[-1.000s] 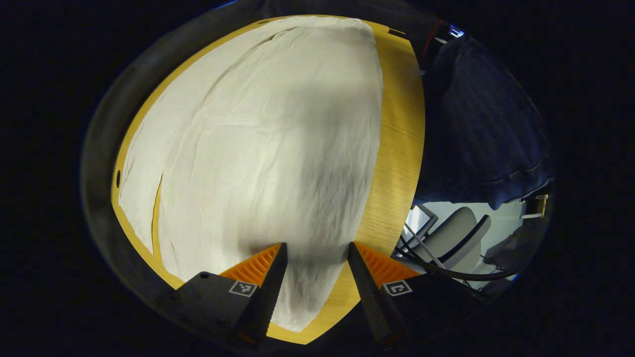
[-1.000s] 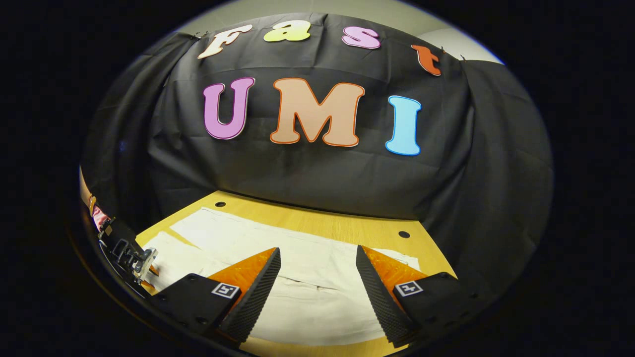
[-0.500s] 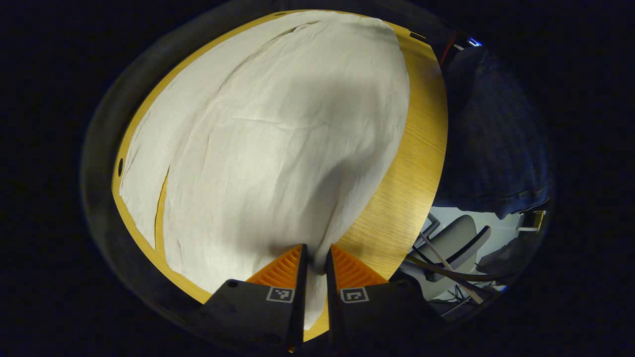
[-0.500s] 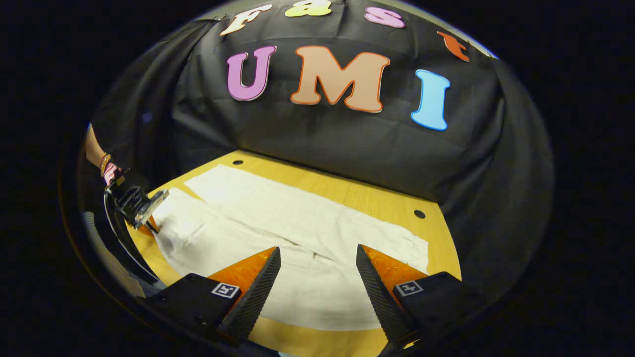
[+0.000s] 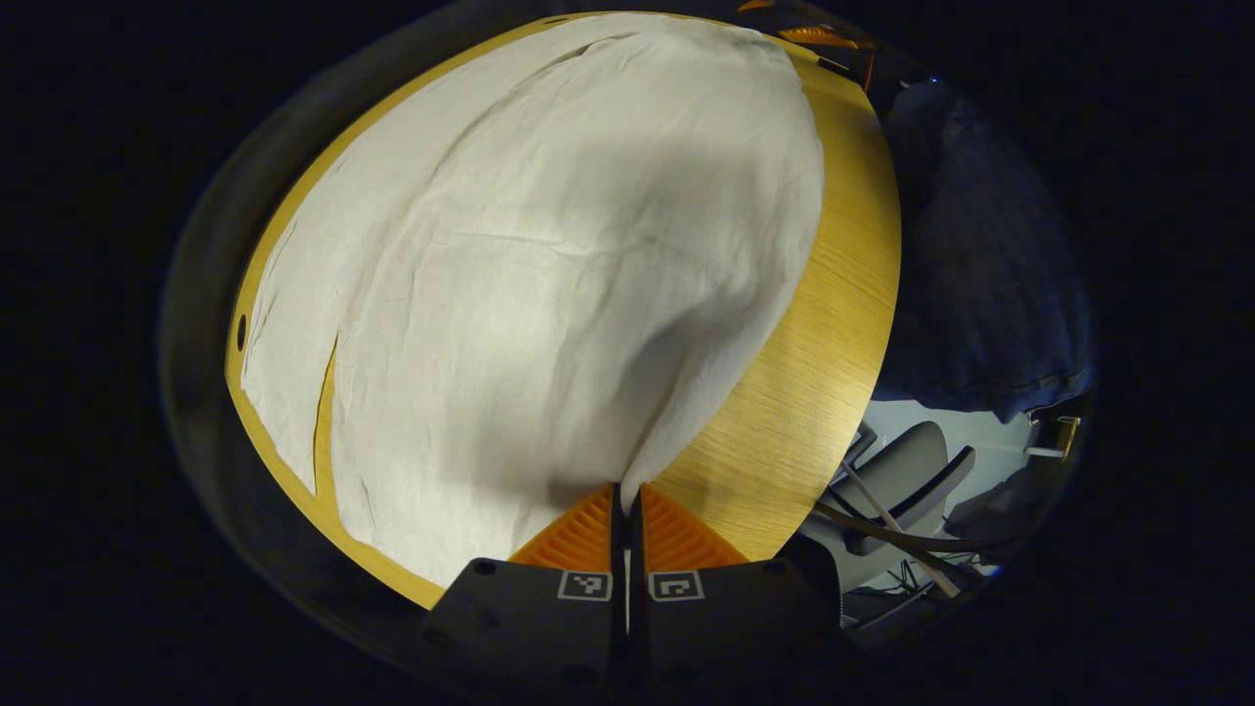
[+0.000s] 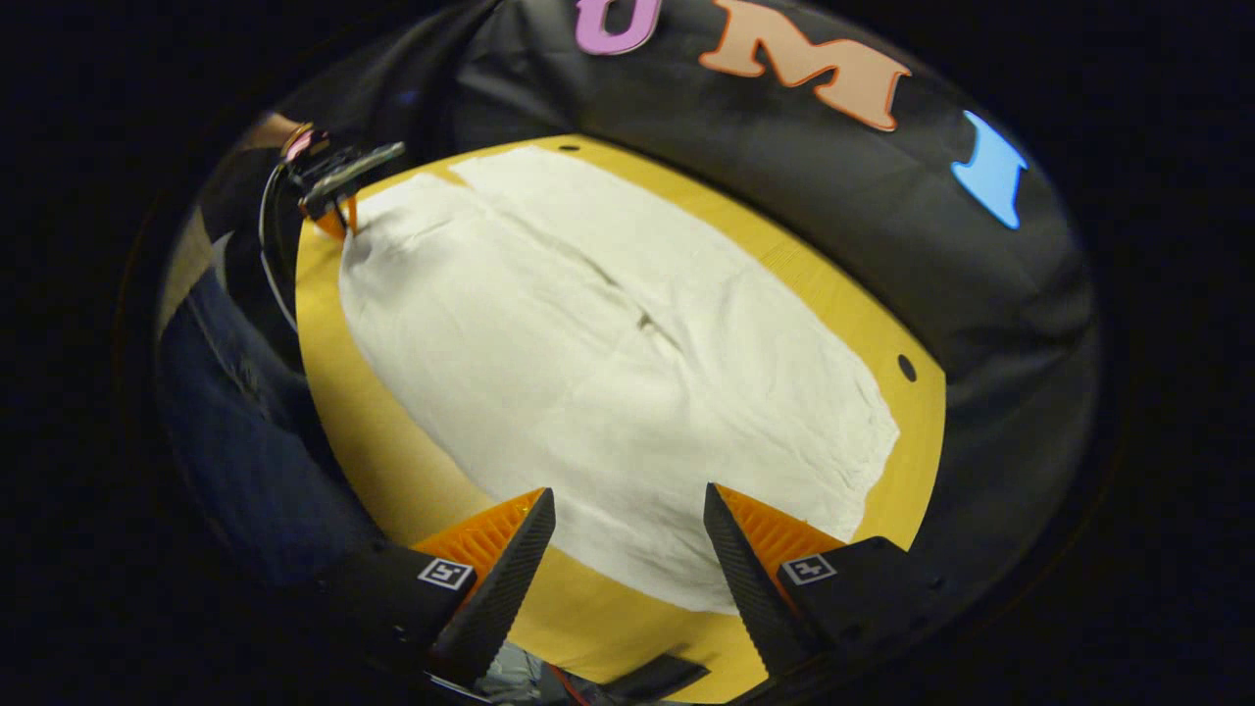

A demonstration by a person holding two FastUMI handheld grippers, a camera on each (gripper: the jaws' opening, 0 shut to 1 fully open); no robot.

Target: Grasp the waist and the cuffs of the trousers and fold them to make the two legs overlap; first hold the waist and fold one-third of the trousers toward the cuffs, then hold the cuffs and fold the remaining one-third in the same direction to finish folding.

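Observation:
White trousers (image 5: 529, 275) lie flat on a wooden table (image 5: 824, 324), with a narrow gap between the two legs at the left. My left gripper (image 5: 626, 490) is shut on the near leg's cuff corner, and the cloth rises in a small peak into its fingers. In the right gripper view the trousers (image 6: 608, 373) stretch from the waist close by to the cuffs far off. My right gripper (image 6: 627, 500) hangs open just above the waist edge, near the table's front edge (image 6: 392, 461), with nothing between its fingers. The left gripper (image 6: 343, 211) pinches the far cuff corner.
A person in dark blue clothes (image 5: 980, 245) stands along the table's long side, also seen in the right gripper view (image 6: 235, 392). A grey chair (image 5: 902, 480) sits on the floor beyond. The black cloth wall (image 6: 882, 216) backs the table. A small hole (image 6: 907, 368) marks the tabletop.
My left gripper went from open to shut on the cuff corner and drew the cloth up a little. My right gripper stayed open and tipped down over the waist end.

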